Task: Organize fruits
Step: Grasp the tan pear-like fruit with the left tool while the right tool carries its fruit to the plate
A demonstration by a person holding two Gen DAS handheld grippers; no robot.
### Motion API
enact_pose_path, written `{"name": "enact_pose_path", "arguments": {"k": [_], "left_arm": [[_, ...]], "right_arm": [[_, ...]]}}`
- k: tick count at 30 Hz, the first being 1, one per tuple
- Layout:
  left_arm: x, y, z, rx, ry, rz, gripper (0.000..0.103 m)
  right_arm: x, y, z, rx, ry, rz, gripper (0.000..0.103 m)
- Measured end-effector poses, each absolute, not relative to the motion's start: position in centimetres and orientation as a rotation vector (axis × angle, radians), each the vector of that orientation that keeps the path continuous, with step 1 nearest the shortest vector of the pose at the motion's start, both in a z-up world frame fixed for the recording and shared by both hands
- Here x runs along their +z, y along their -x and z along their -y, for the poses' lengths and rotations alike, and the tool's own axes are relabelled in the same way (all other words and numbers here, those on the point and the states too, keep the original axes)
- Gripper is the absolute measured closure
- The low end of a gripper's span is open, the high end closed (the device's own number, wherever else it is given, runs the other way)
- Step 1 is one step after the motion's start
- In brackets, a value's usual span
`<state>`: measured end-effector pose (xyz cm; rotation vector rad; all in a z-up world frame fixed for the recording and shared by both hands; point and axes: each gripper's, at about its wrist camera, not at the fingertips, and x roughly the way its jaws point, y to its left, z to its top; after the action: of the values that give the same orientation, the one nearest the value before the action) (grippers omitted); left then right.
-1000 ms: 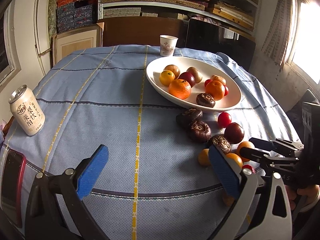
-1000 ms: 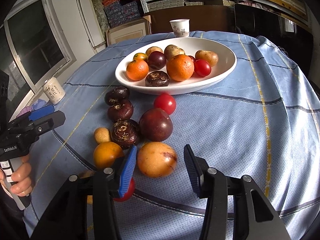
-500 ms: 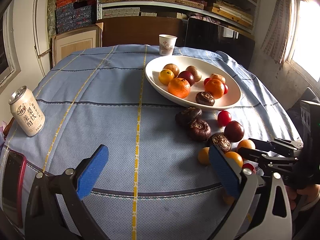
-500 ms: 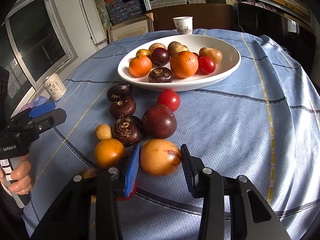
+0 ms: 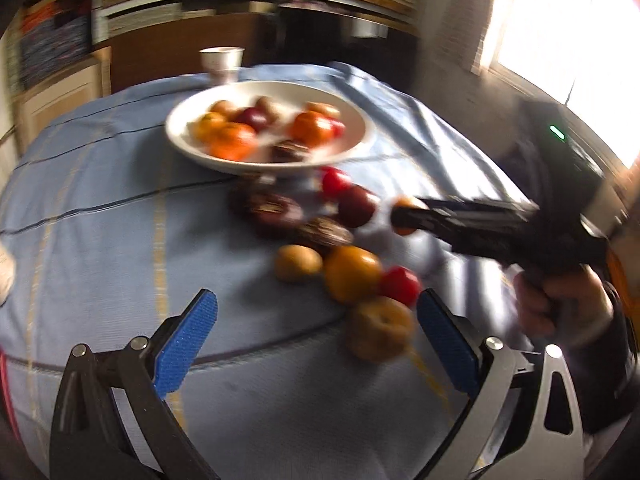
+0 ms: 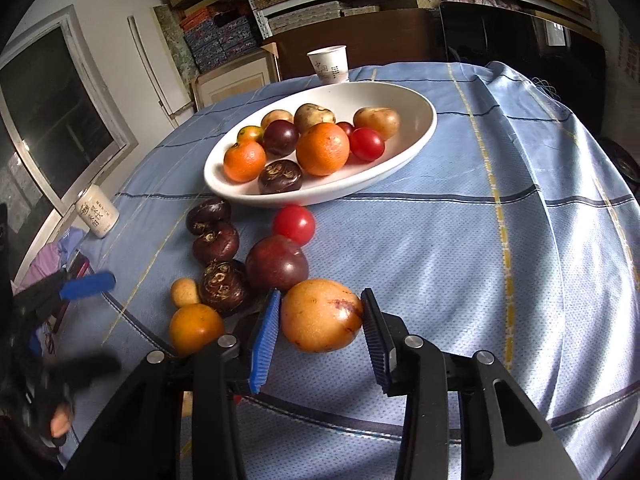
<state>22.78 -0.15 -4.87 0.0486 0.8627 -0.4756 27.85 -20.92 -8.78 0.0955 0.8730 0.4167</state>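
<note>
The yellow-orange fruit (image 6: 322,314) sits low and centre in my right wrist view, on the blue cloth (image 6: 460,248), between the pads of my right gripper (image 6: 318,334), which is narrowed onto it with both pads touching its sides. I'd judge the grip made, so I should lift straight up, clear of the dark plum (image 6: 277,262) just behind, then carry it to the white bowl (image 6: 416,144) in mid-frame. My left gripper (image 5: 316,346) hangs wide and empty.

The right tool (image 6: 320,322) clamps a yellow-orange fruit (image 6: 322,314) on the blue tablecloth (image 6: 460,240).
</note>
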Motion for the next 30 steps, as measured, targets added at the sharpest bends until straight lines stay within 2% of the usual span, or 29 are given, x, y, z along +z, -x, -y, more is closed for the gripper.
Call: {"name": "enact_pose_path", "arguments": {"k": [2, 3, 4, 9, 14, 16, 18, 27, 30], "left_arm": [[-5.0, -22.0, 1.0, -0.525, -0.078, -0.861, 0.006], [-5.1, -21.7, 1.4, -0.549, -0.088, -0.864, 0.01], [-5.3, -21.6, 1.6, -0.566, -0.091, -0.871, 0.018], [-6.2, -21.9, 2.2, -0.585, -0.092, -0.925, 0.039], [-6.7, -21.9, 2.8, -0.577, -0.105, -0.926, 0.041], [-6.9, -21.9, 3.1, -0.585, -0.12, -0.931, 0.047], [-7.0, -21.9, 3.3, -0.588, -0.134, -0.937, 0.05], [-7.6, -22.1, 3.4, -0.581, -0.134, -0.971, 0.053], [-7.8, -22.3, 3.4, -0.582, -0.132, -0.983, 0.058]], "right_arm": [[-8.8, -27.9, 20.9, 0.417, -0.095, -0.873, 0.062], [-8.8, -27.9, 20.9, 0.417, -0.094, -0.873, 0.062], [-8.8, -27.9, 20.9, 0.417, -0.093, -0.873, 0.062], [-8.8, -27.9, 20.9, 0.414, -0.089, -0.874, 0.062], [-8.8, -27.9, 20.9, 0.414, -0.09, -0.874, 0.062], [-8.8, -27.9, 20.9, 0.414, -0.09, -0.872, 0.062], [-8.7, -27.8, 21.0, 0.414, -0.091, -0.869, 0.062], [-8.7, -27.8, 21.0, 0.412, -0.091, -0.867, 0.062], [-8.6, -27.8, 21.0, 0.411, -0.09, -0.867, 0.062]]}}
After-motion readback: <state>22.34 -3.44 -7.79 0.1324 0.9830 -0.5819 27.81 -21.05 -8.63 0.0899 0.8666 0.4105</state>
